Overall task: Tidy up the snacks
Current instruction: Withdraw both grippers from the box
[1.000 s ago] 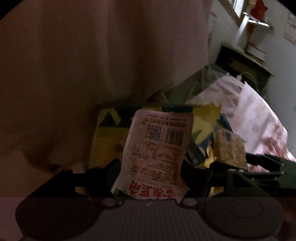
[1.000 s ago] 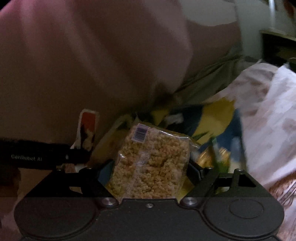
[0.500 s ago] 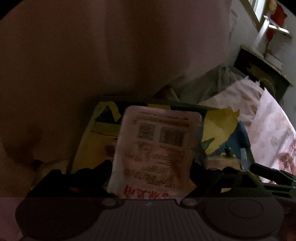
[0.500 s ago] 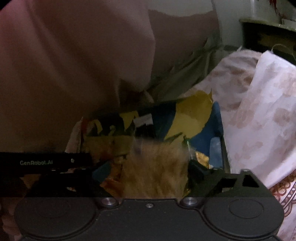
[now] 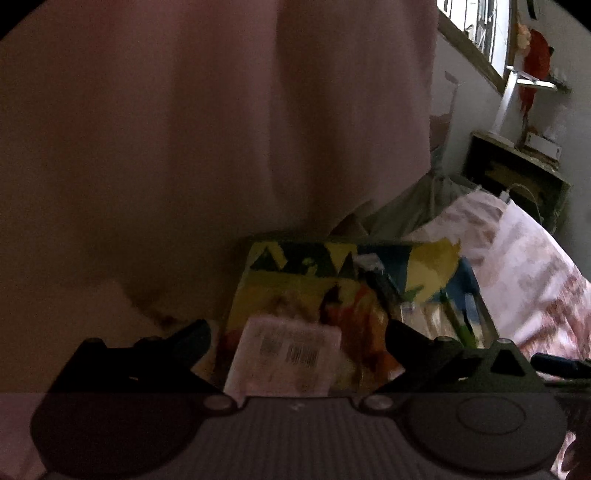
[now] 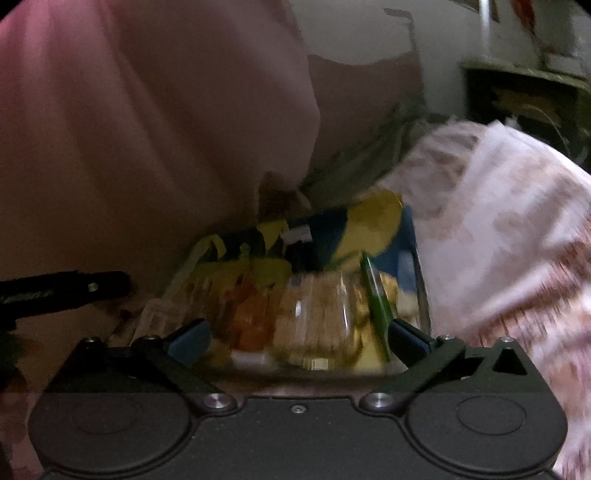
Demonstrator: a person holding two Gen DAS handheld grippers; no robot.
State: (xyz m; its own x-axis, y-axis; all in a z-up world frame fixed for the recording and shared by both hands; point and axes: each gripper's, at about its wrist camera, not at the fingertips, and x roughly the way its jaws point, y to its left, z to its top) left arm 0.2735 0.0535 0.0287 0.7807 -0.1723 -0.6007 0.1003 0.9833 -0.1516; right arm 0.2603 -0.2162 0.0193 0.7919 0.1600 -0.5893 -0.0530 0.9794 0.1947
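Snacks lie loose between both pairs of tongs, two packets in all that can be told apart. The left tongs (image 5: 297, 334) are opening, fingers spread wide, and one white pouch with barcodes (image 5: 286, 356) sits between them with clear gaps to either pad, so nothing pinches it. The right tongs (image 6: 299, 334) are opening too, equally spread; one clear packet of pale crumbly pieces (image 6: 317, 325) lies between them, blurred, touching neither blue pad (image 6: 188, 339).

Both packets rest in one container, a box with a yellow, blue and dark green printed lining (image 5: 436, 266). Around them inside the box are orange and yellow wrappers, too smeared to count, and one green stick-like thing (image 6: 376, 295) just right of the clear packet.

Only the left view shows the white pouch plainly, and, well beyond the box on its right, a window (image 5: 476, 33), a red hanging ornament (image 5: 535, 70) and a dark cabinet (image 5: 513, 177). Only the right view shows the clear packet sharply enough to read its contents, plus the black bar of the other tool (image 6: 62, 290) left of the box.

Behind the box, a large pink draped cloth (image 5: 207, 122) fills both views; to its right lies one floral patterned bedcover (image 6: 502, 221).
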